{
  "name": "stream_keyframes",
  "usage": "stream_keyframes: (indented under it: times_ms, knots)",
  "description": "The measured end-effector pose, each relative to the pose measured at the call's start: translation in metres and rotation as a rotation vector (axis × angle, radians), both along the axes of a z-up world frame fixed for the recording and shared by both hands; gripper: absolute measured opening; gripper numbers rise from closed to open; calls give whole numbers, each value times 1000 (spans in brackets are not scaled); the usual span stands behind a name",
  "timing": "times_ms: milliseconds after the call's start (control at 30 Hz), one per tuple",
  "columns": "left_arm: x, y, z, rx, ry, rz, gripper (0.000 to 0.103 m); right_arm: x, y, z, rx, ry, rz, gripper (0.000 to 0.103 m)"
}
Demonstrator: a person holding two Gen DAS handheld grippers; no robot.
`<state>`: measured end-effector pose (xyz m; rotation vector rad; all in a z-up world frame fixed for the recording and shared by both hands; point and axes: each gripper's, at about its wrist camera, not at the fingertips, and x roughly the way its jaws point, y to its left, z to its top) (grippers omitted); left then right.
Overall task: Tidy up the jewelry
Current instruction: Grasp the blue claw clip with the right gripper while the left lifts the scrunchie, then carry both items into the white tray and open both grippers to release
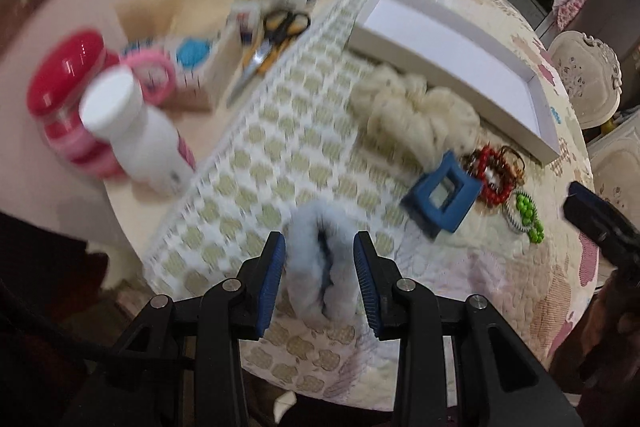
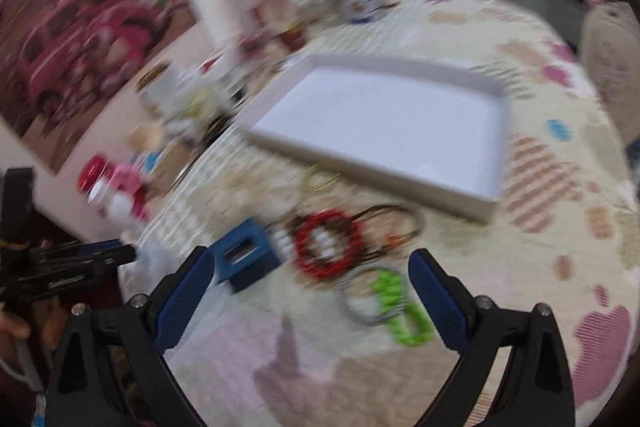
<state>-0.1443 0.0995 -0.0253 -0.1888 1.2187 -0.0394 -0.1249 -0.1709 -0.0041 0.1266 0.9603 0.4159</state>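
Observation:
My left gripper straddles a fluffy pale blue scrunchie on the table; its jaws stand a little apart from the fluff on each side. A blue square hair claw, a red bead bracelet, a green bead bracelet and a cream scrunchie lie before an empty white tray. My right gripper is open wide and empty, hovering over the red bracelet, green bracelet and blue claw. The tray lies beyond.
Bottles, a red-lidded jar, a white bottle, scissors and boxes crowd the table's far left. A patterned quilted cloth covers the table. White chairs stand at the right.

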Motion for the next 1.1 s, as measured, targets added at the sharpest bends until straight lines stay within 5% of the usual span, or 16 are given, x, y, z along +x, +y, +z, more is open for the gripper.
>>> stream_keyframes:
  times_ms: [333, 633, 667, 700, 733, 867, 1100]
  knots:
    - [-2, 6, -15, -30, 11, -2, 36, 15, 79, -35, -117, 12, 280, 100]
    - [3, 4, -28, -80, 44, -50, 37, 29, 113, -67, -224, 51, 380, 99]
    - [4, 5, -29, -95, 48, -45, 37, 29, 114, -69, -236, 44, 384, 93]
    - [4, 4, -30, -102, 49, -45, 35, 29, 115, -71, -243, 36, 385, 72]
    - [5, 3, -29, -102, 41, -53, 31, 29, 115, -73, -240, 37, 386, 69]
    - [3, -6, -22, -56, 13, -95, 12, 26, 107, -67, -186, 17, 371, 69]
    - [12, -11, 14, -50, -49, -113, 11, 16, 88, -25, -92, -61, 326, 69]
